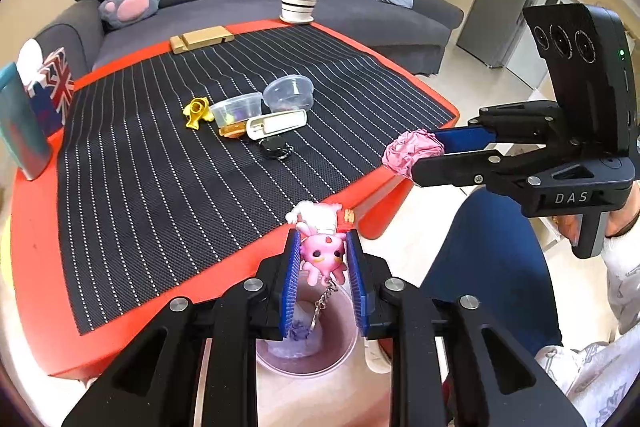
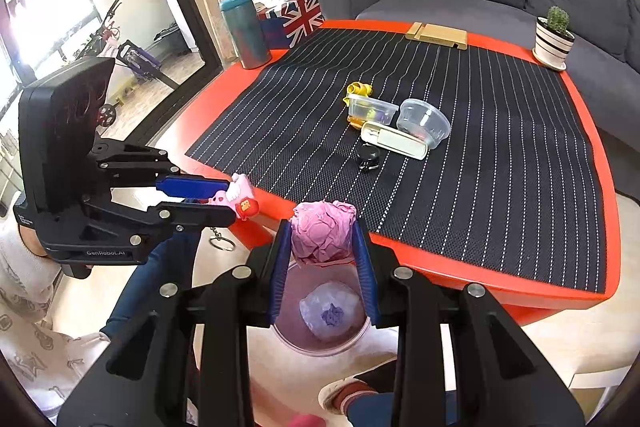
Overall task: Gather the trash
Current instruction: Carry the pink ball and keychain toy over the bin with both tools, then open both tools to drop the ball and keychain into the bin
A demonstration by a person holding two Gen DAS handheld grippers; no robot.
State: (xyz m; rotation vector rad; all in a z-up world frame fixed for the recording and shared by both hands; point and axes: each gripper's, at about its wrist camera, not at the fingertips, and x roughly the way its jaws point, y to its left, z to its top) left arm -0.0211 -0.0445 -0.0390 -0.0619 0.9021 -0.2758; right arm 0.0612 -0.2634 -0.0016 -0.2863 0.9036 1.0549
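From my left tool's camera, my left tool [image 1: 323, 269] has a pink toy keychain [image 1: 323, 253] between its two blue pads. The pads sit close on both sides of the toy, but I cannot tell how hard they press. The toy's little chain and ring hang down from it. Right under the toy is a see-through bin [image 1: 308, 347] on the floor, with a crumpled bag inside. The bin stands just beside the red edge of the bench [image 1: 36, 267]. On the right I see my right tool [image 1: 420, 157] squeezing a pink paper ball [image 1: 412, 151] by the bench's edge. On the striped mat [image 1: 160, 167] in the middle are two clear tubs [image 1: 288, 93], a yellow toy [image 1: 196, 113], a white case [image 1: 276, 123] and a small black thing [image 1: 274, 147], all close together. A potted cactus [image 1: 300, 1] stands at the far edge.

From my right tool's camera, my right tool [image 2: 324, 239] is closed on the pink paper ball [image 2: 322, 235]; both blue pads touch it. The ball hangs over the see-through bin [image 2: 320, 339]. On the left, my left tool [image 2: 226, 197] has the pink toy keychain [image 2: 236, 197] between its pads, with the ring dangling below, near the bench's [image 2: 440, 267] red edge. A teal cup [image 2: 245, 27] and a flag box [image 2: 298, 17] stand at the far corner.
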